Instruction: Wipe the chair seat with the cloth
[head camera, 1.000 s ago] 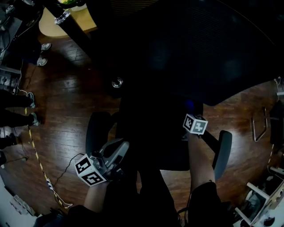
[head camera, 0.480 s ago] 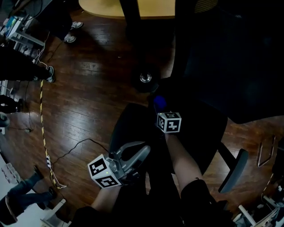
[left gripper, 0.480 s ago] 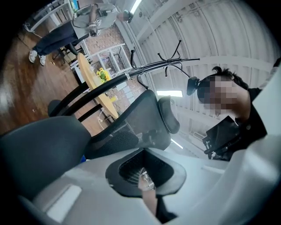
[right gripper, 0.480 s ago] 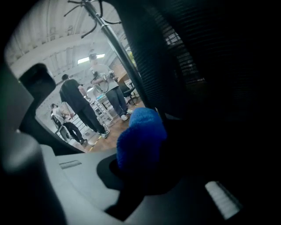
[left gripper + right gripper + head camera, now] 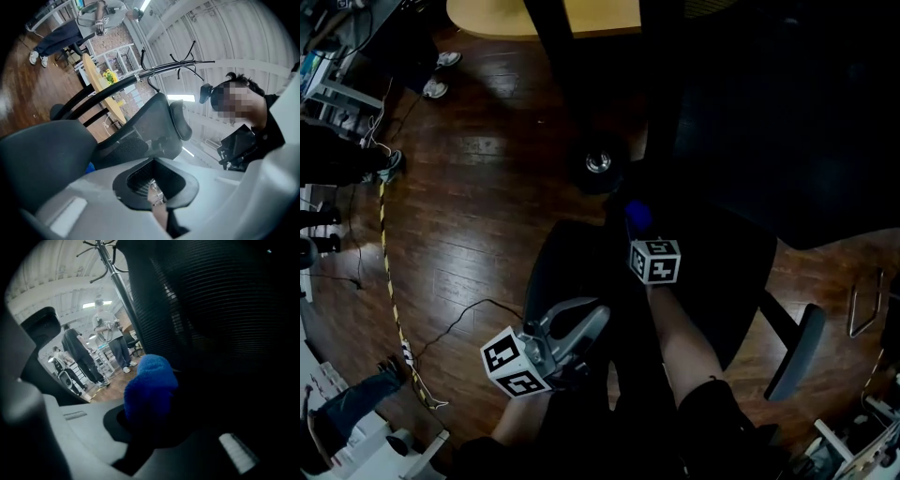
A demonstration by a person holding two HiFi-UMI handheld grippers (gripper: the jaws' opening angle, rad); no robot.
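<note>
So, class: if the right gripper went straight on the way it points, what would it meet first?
Most likely the black mesh chair back, close behind the fluffy blue cloth that the right gripper holds; the cloth would touch first. Depth is unclear.

Head view dim, chair seat point(image 5: 733, 270) nearly black; gripper views fisheye-warped, dark-cornered.

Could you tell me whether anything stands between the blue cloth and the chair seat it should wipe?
Nothing visible does. The blue cloth, held in the right hand-held gripper, sits right at the chair seat with no object between them. Actual contact is too dark to confirm.
</note>
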